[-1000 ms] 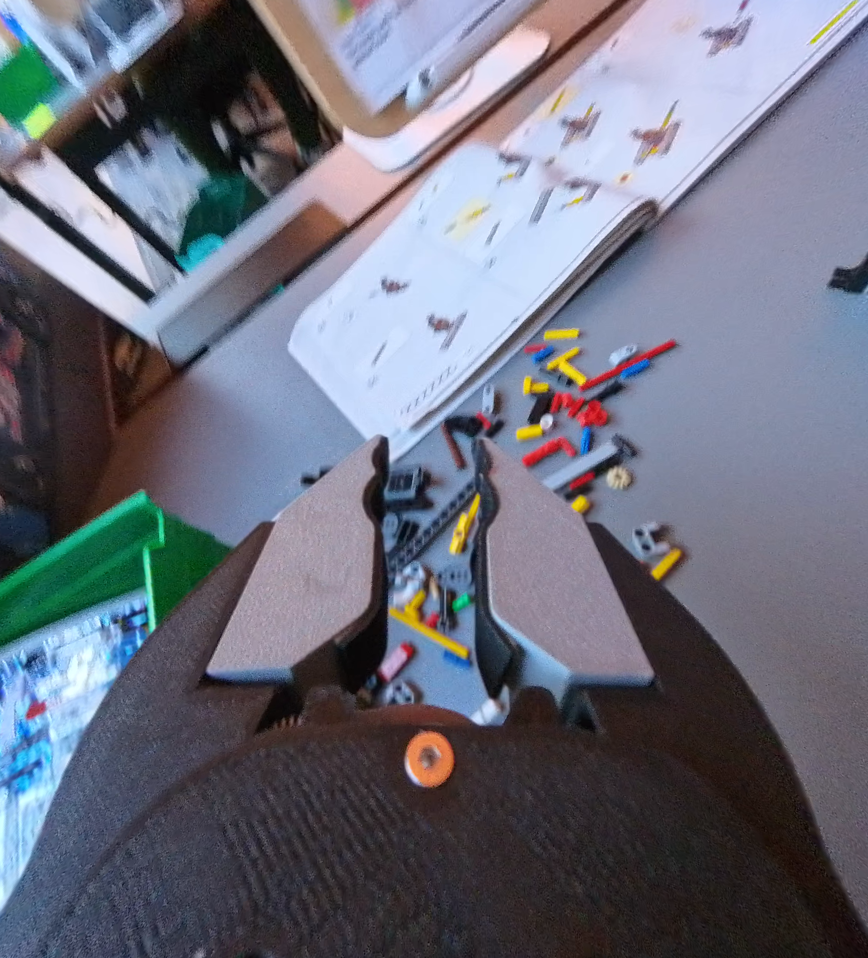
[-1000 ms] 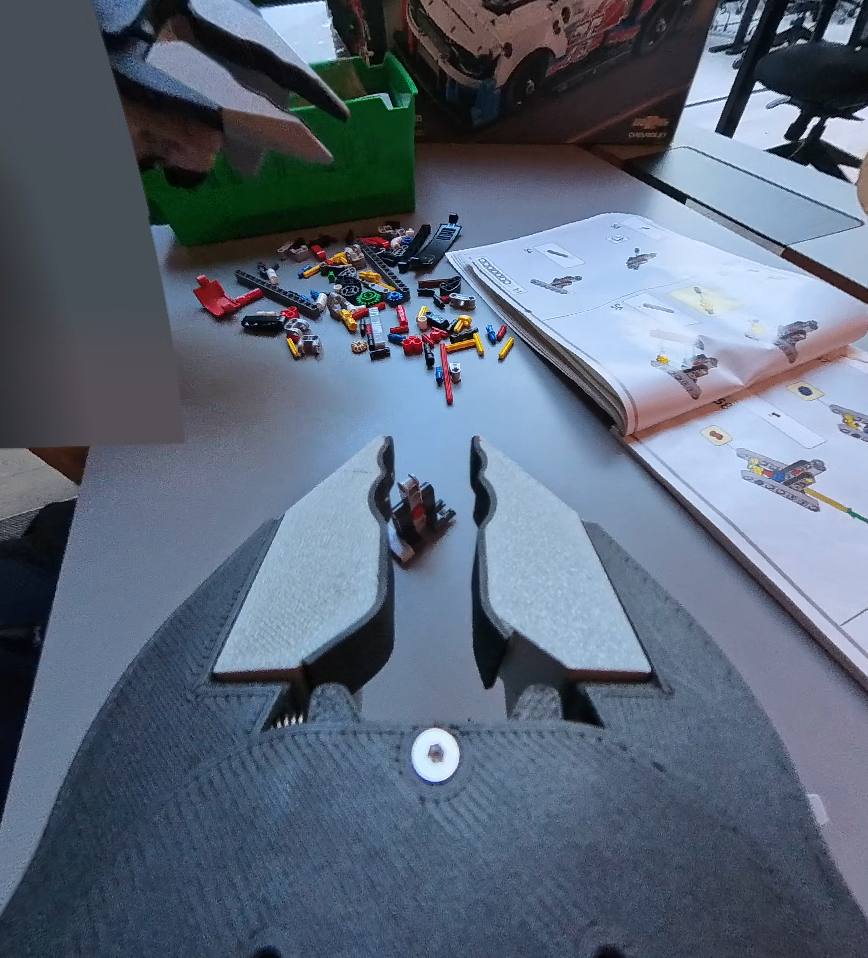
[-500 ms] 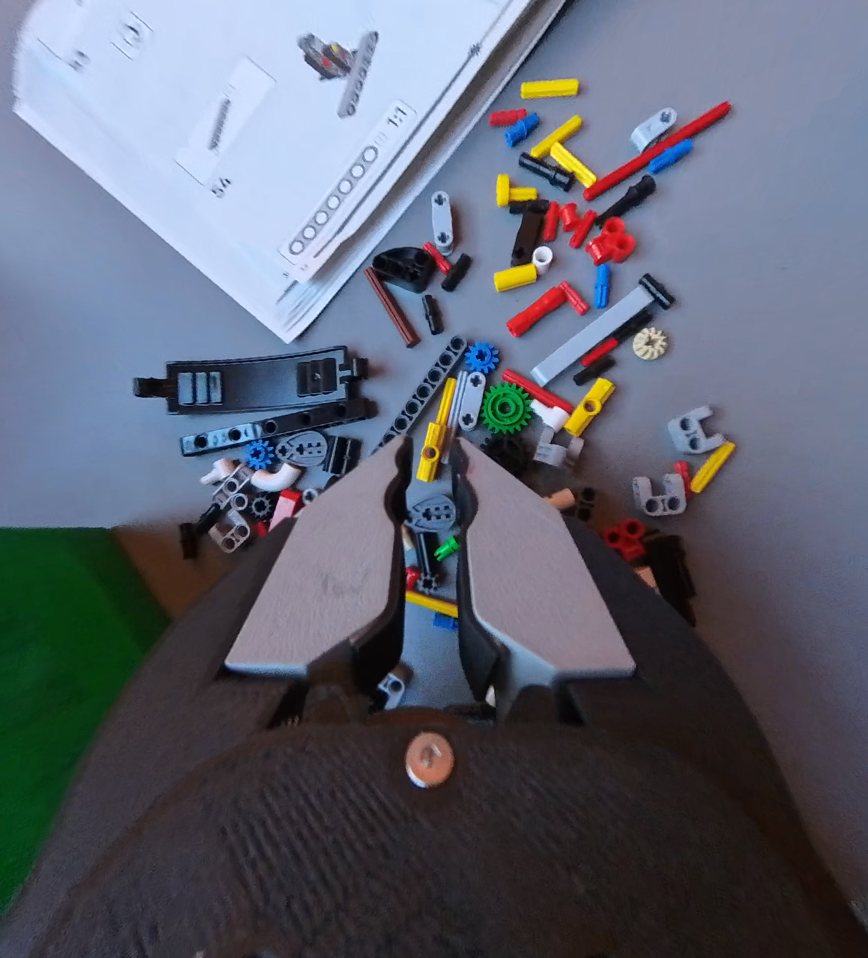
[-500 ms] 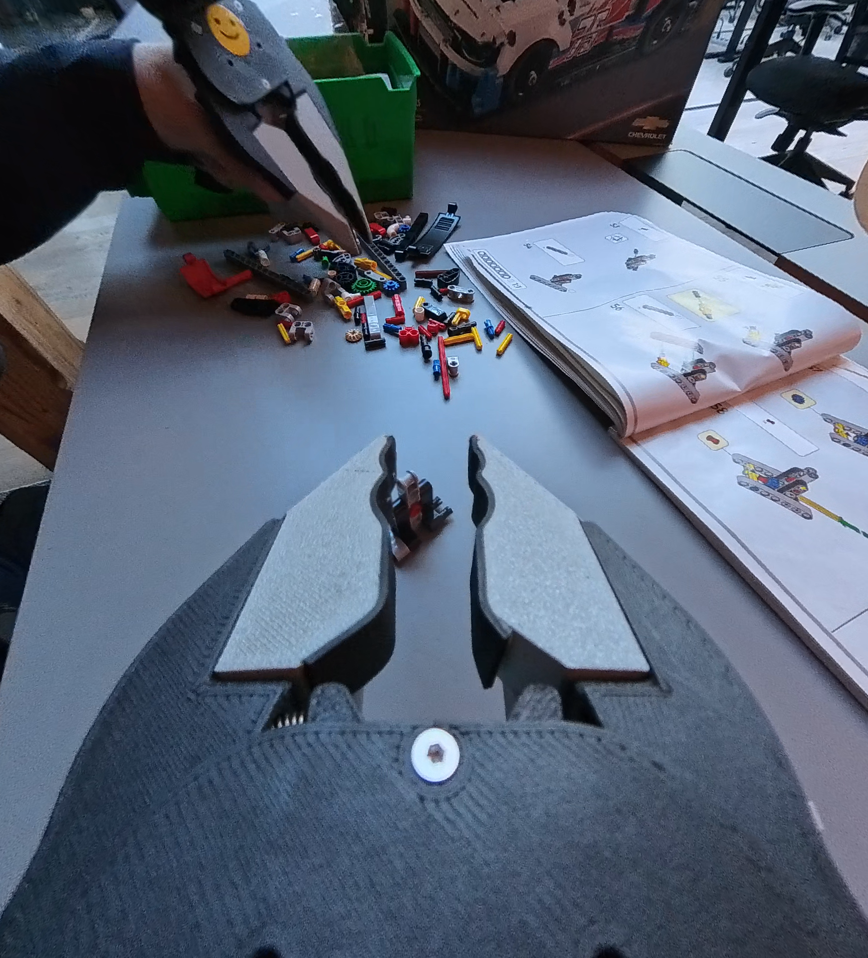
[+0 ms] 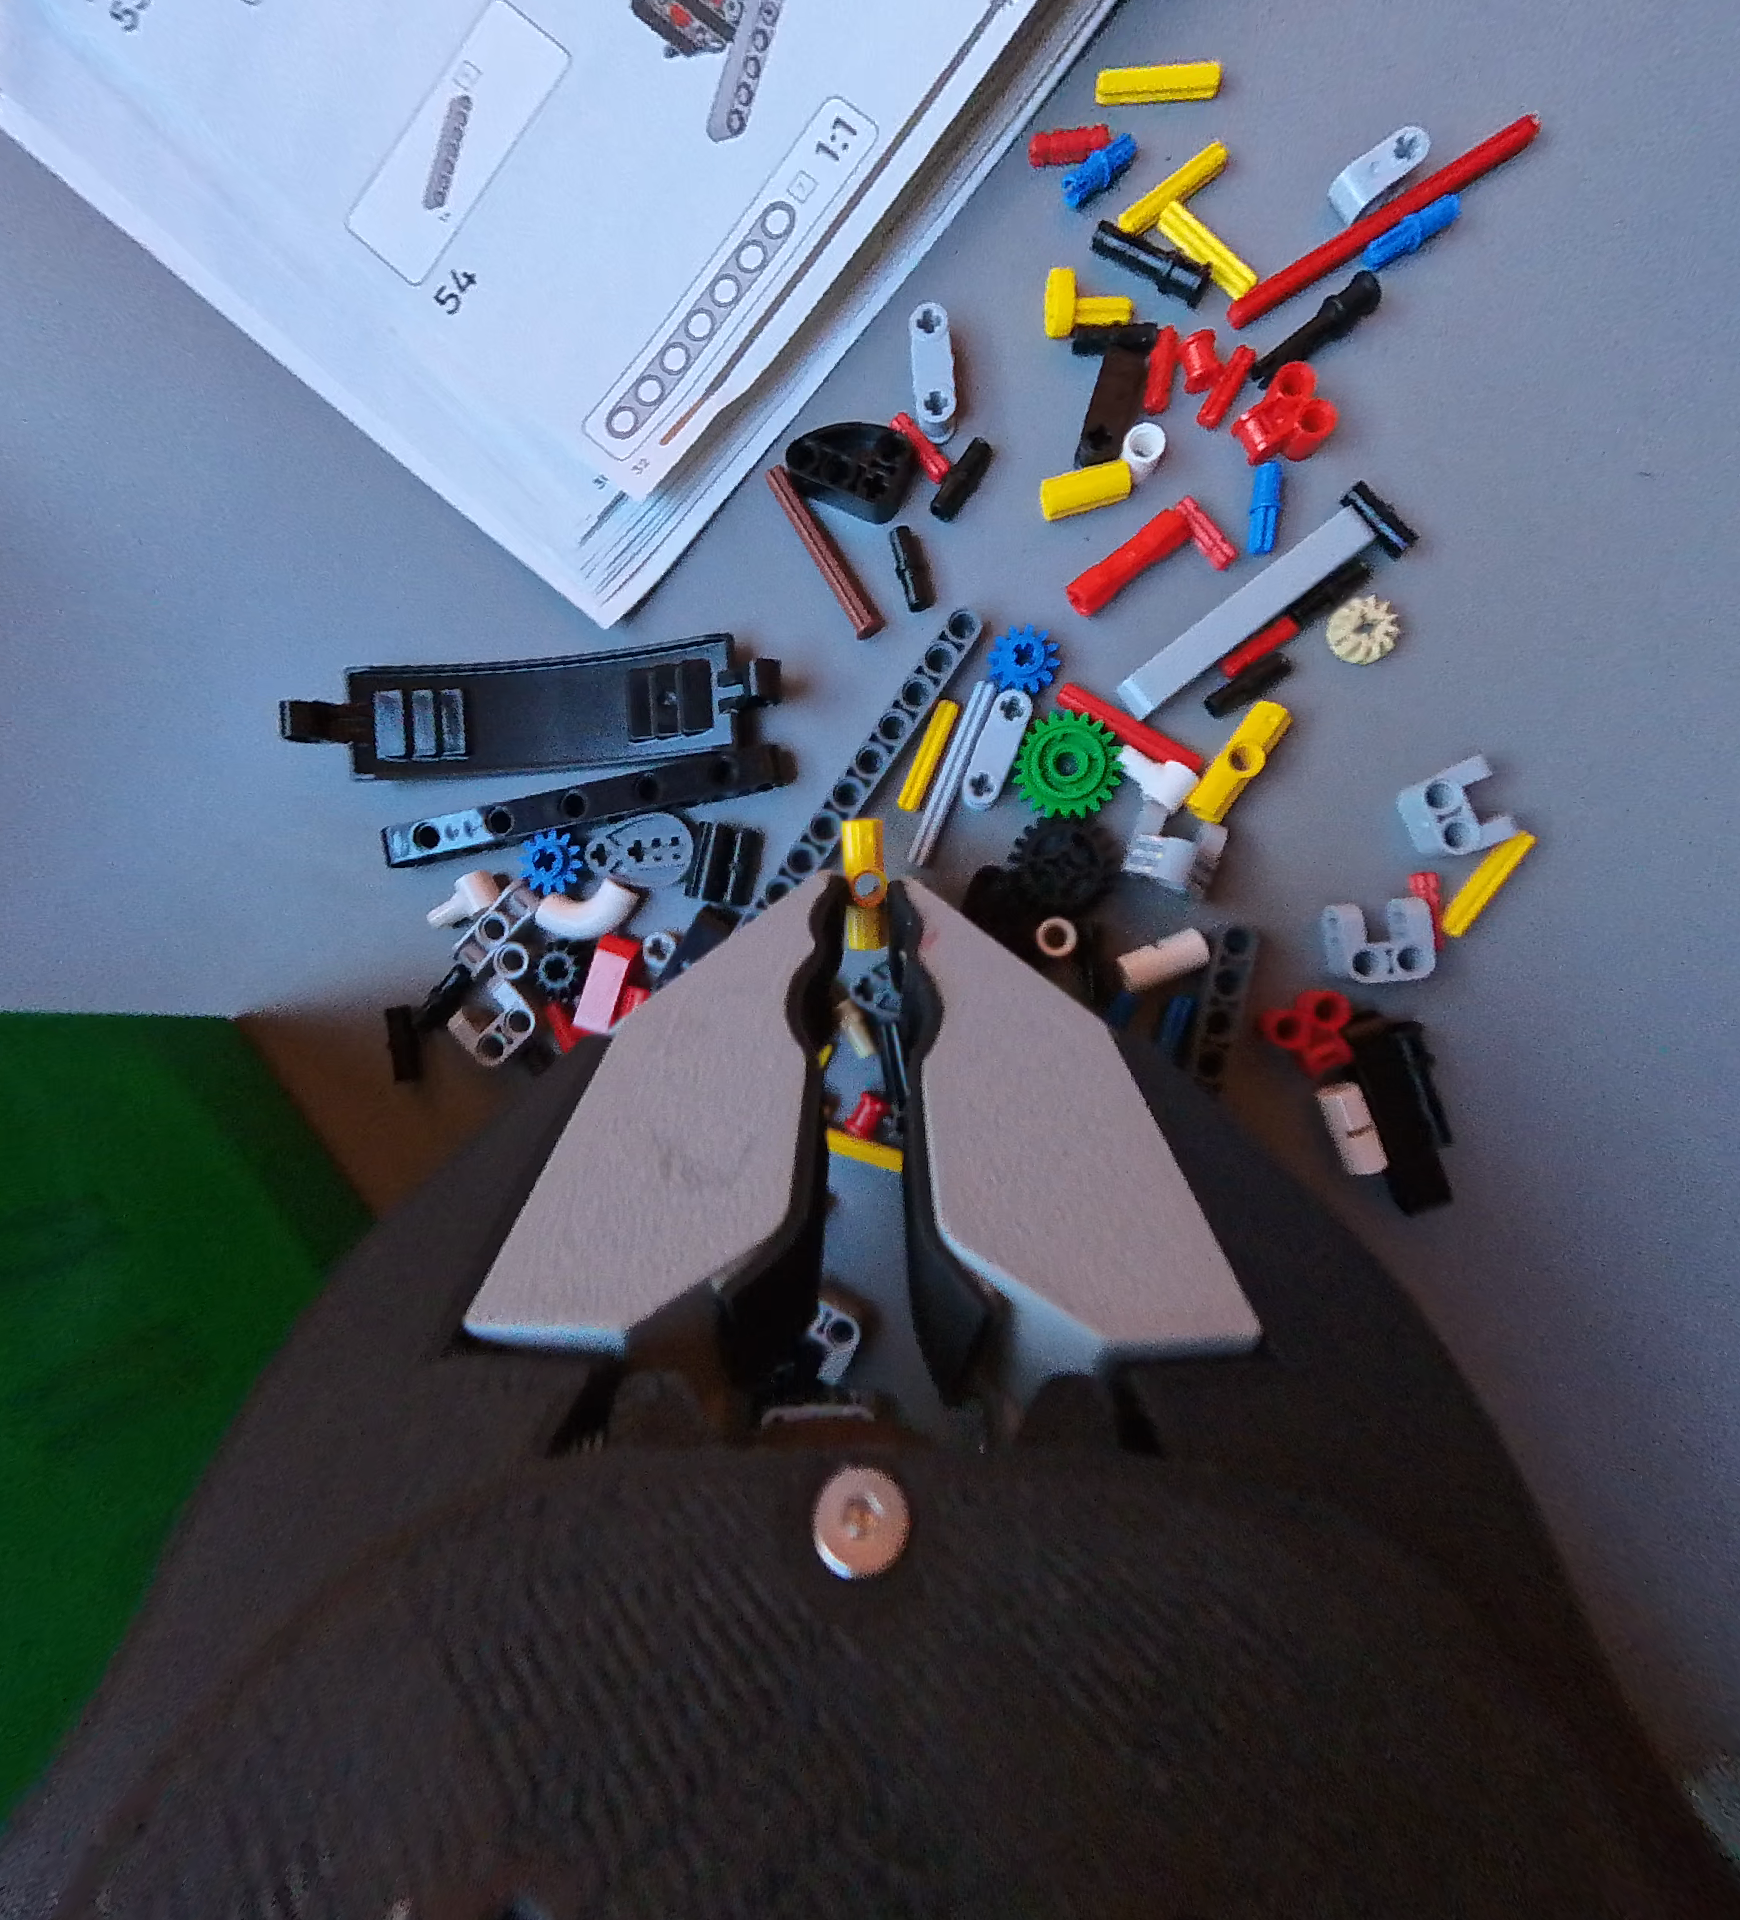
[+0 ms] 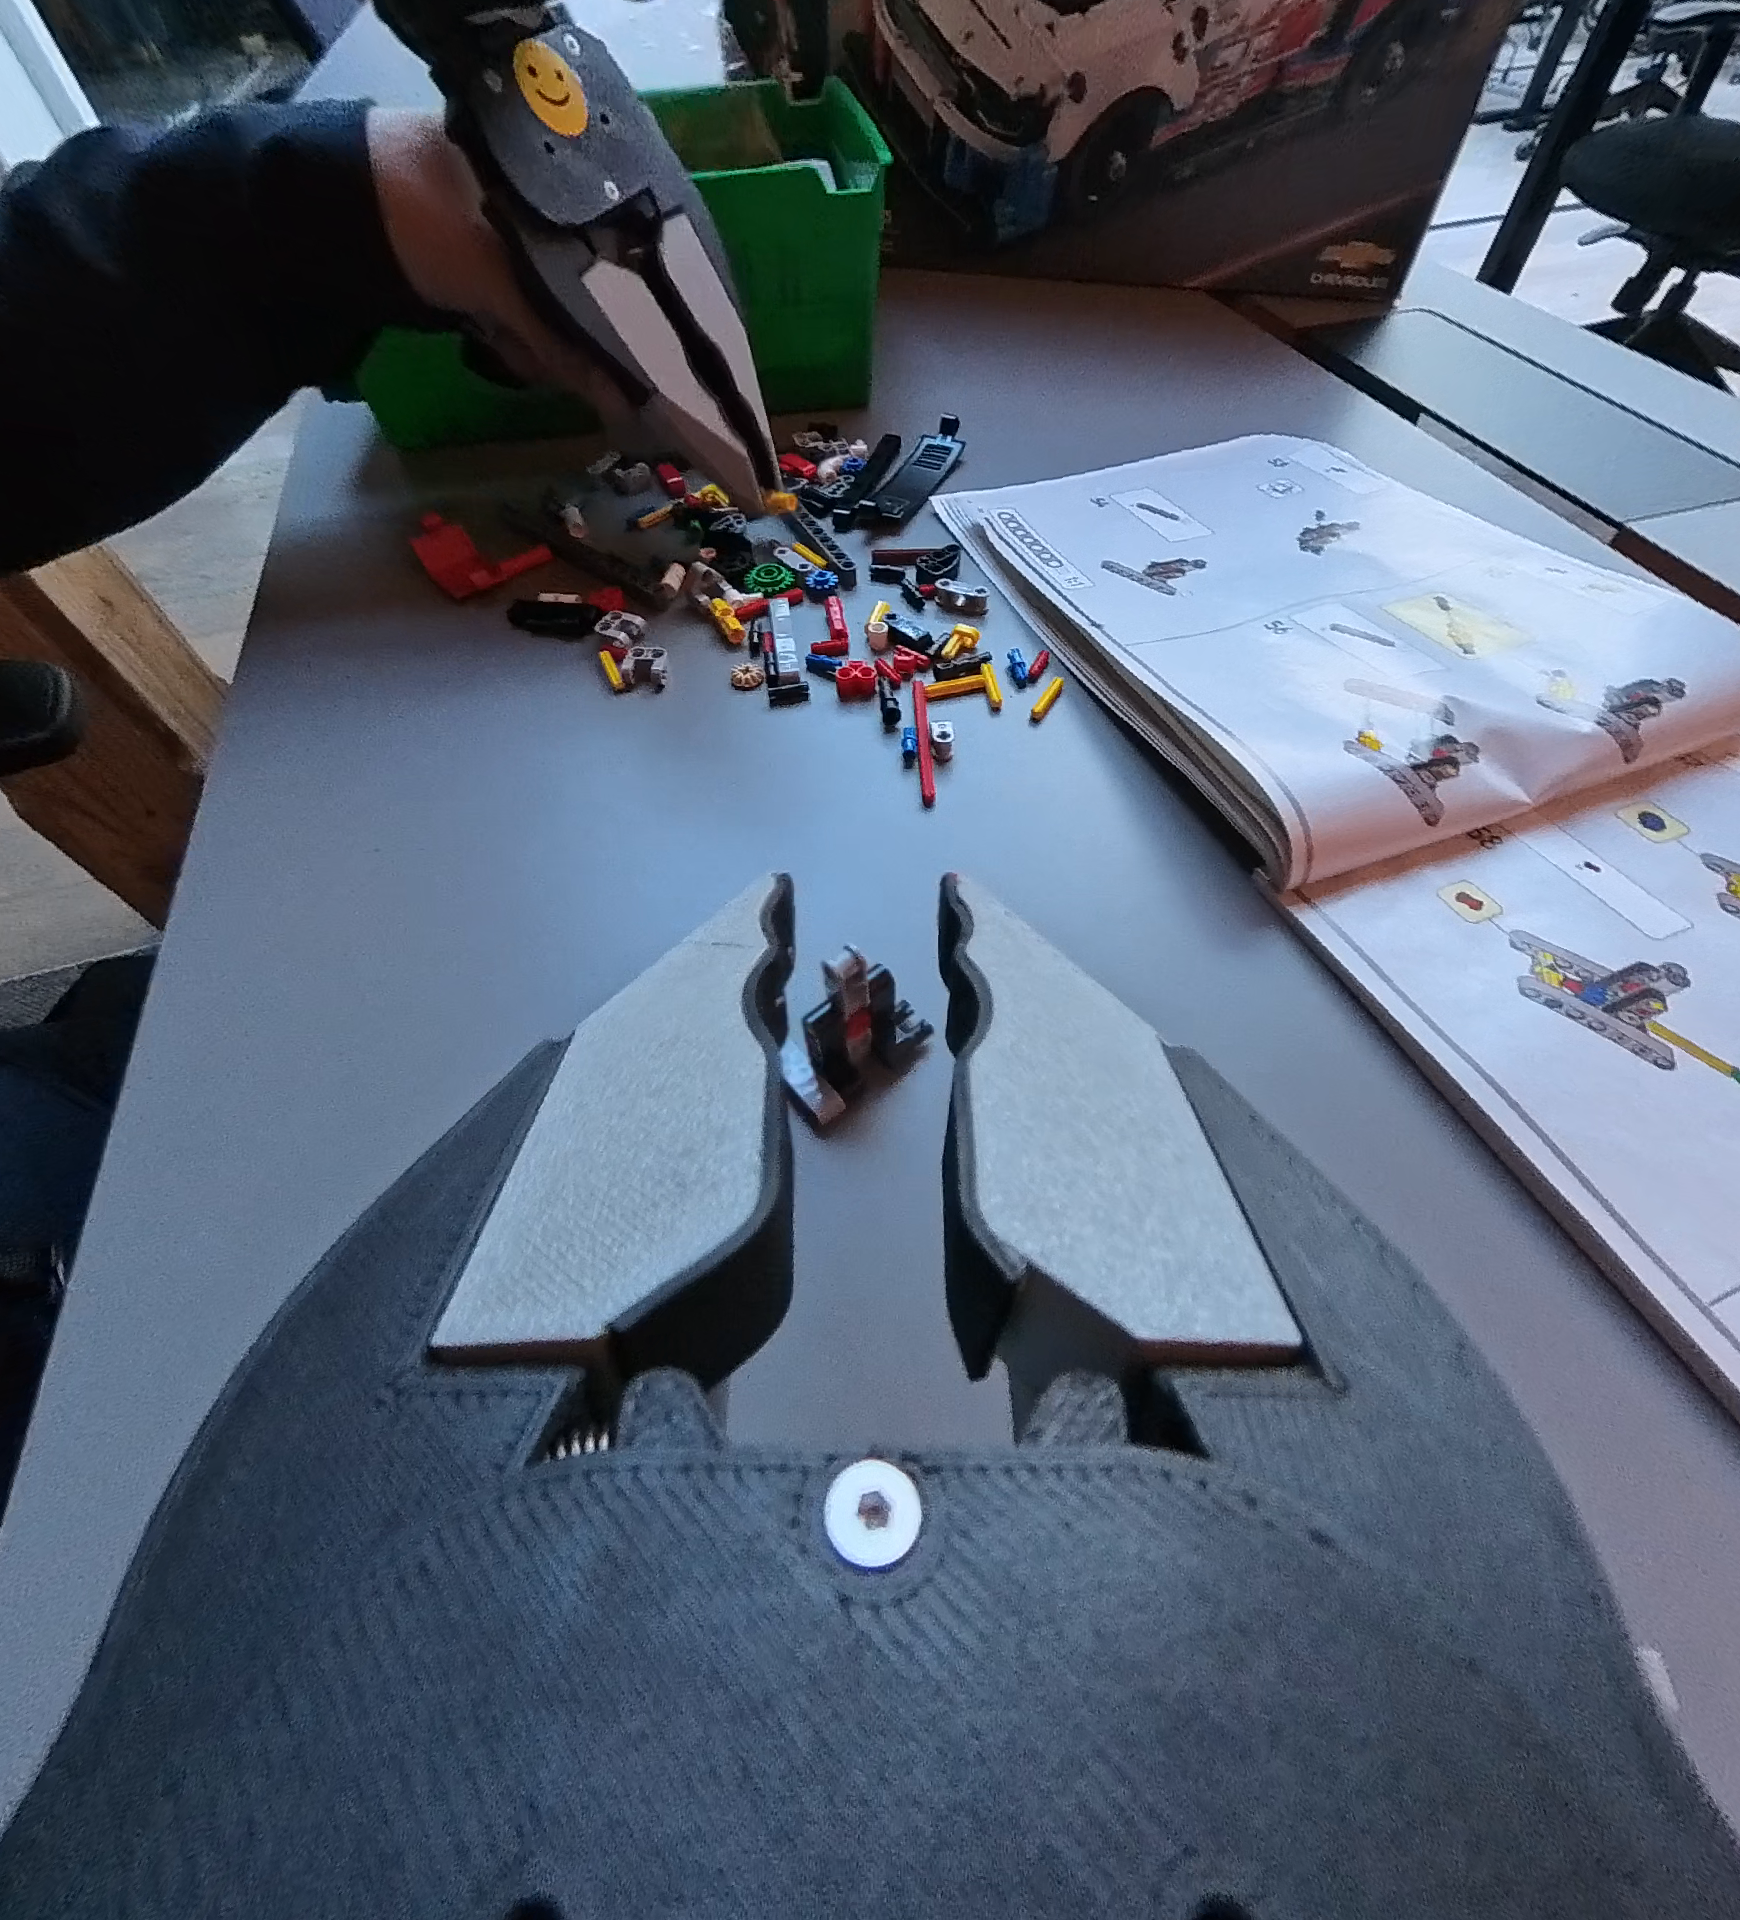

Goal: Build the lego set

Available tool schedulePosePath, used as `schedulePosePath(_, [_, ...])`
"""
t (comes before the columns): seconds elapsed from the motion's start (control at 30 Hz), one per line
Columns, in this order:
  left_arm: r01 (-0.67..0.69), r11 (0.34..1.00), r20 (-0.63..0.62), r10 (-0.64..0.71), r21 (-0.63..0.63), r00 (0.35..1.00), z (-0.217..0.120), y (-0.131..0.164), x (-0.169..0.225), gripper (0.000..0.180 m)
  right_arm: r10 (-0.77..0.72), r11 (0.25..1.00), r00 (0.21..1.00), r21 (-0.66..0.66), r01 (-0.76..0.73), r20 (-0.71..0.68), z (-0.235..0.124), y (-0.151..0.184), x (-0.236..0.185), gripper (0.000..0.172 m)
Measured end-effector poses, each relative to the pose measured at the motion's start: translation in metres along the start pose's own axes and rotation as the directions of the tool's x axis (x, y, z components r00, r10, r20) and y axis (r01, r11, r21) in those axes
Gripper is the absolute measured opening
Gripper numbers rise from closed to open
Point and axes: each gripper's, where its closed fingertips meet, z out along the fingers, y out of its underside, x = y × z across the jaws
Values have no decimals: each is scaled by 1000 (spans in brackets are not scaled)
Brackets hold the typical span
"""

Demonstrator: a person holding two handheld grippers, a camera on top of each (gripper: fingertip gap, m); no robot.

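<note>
My left gripper (image 5: 861, 888) points down into a pile of small building parts (image 5: 1105, 727) on the grey table (image 5: 1624, 520). Its fingers are shut on a yellow connector (image 5: 863, 862), which sticks out past the tips. The right wrist view shows the left gripper (image 6: 767, 497) from the side, with the yellow connector (image 6: 781, 500) at its tip. My right gripper (image 6: 866, 894) is over the near part of the table (image 6: 481, 831). Its fingers are shut on a small black assembly with grey and red parts (image 6: 855, 1023), which fills the space between the pads.
An open instruction booklet (image 6: 1365, 644) lies right of the pile (image 6: 793, 623) and also shows in the left wrist view (image 5: 492, 208). A green bin (image 6: 804, 260) and a cardboard box (image 6: 1157, 135) stand at the back. A person's dark sleeve (image 6: 118, 291) reaches in from the left. Spacing between my two grippers at the tips: around 30 cm.
My left gripper swung down over the pile and its fingers closed on the yellow connector. My right gripper stayed almost still with the black assembly between its fingers.
</note>
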Motion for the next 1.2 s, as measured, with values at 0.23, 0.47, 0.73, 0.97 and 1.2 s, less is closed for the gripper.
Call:
schedulePosePath(0.23, [48, 999, -27, -48, -10, 998, -1, 12, 2, 5, -53, 998, 999, -42, 53, -3, 5, 5, -7, 23])
schedulePosePath(0.47, [-60, 992, 9, 60, 112, 998, -18, -23, 21, 5, -91, 995, 992, -36, 94, 85, 10, 5, -29, 21])
schedulePosePath(0.73, [-162, 966, -137, 191, 200, 972, -11, -63, 97, 5, -196, 965, 971, -148, 215, 135, 31, 28, -58, 20])
schedulePosePath(0.97, [-248, 953, -214, 283, 174, 935, 13, -71, 147, 5, -118, 956, 982, -249, 152, 146, 53, 44, -61, 21])
schedulePosePath(1.2, [-287, 950, -301, 310, 121, 902, 33, -64, 176, 5, -106, 932, 984, -329, 149, 144, 53, 59, -56, 24])
